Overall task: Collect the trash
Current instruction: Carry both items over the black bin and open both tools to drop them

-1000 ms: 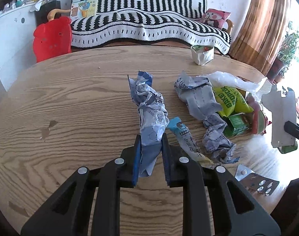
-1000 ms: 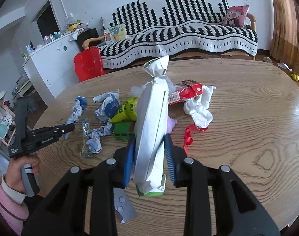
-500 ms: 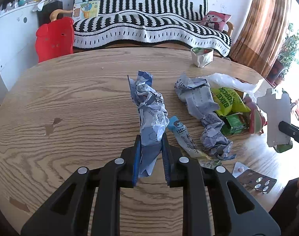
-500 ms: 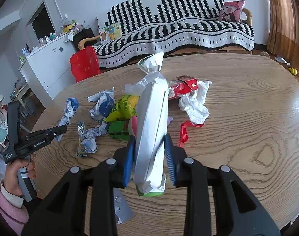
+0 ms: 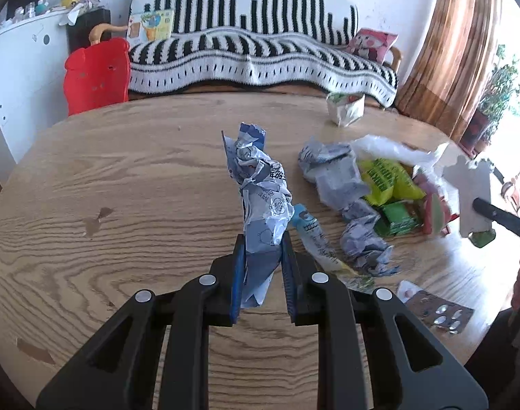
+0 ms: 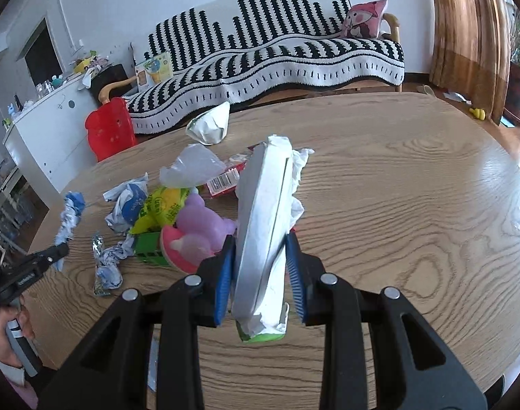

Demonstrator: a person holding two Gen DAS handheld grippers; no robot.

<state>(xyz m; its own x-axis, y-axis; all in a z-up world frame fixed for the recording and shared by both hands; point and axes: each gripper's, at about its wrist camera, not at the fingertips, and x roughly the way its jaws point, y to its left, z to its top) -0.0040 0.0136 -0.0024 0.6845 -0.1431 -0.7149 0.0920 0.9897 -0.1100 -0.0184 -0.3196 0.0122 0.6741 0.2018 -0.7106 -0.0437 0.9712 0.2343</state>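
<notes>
Left gripper (image 5: pixel 261 266): my jaws are clamped on a crumpled blue wrapper (image 5: pixel 260 191), its long axis running up and away from the pads.
Right gripper (image 6: pixel 260 273): my jaws are pressed on the flat sides of a white carton (image 6: pixel 265 225), held on edge with its long axis pointing away from me and its green end nearest my hand.
Both loads: lifted clear of the table (image 6: pixel 413 205), as far as I can judge.
Remaining trash: a pile (image 5: pixel 379 191) sits to the right of my left gripper and to the left of my right one, so it lies between my hands.
Nearer hand: my right gripper hangs just beside the pile's near edge, close to a pink toy (image 6: pixel 191 239); my left is a little farther off.
Strays: a pill blister (image 5: pixel 437 311) lies near me on the right in the left view, and a small white carton (image 5: pixel 345 109) stands far off.
Bin: I see none in either view.
Next, I judge: both grippers are full, so I must drop these before taking more.
</notes>
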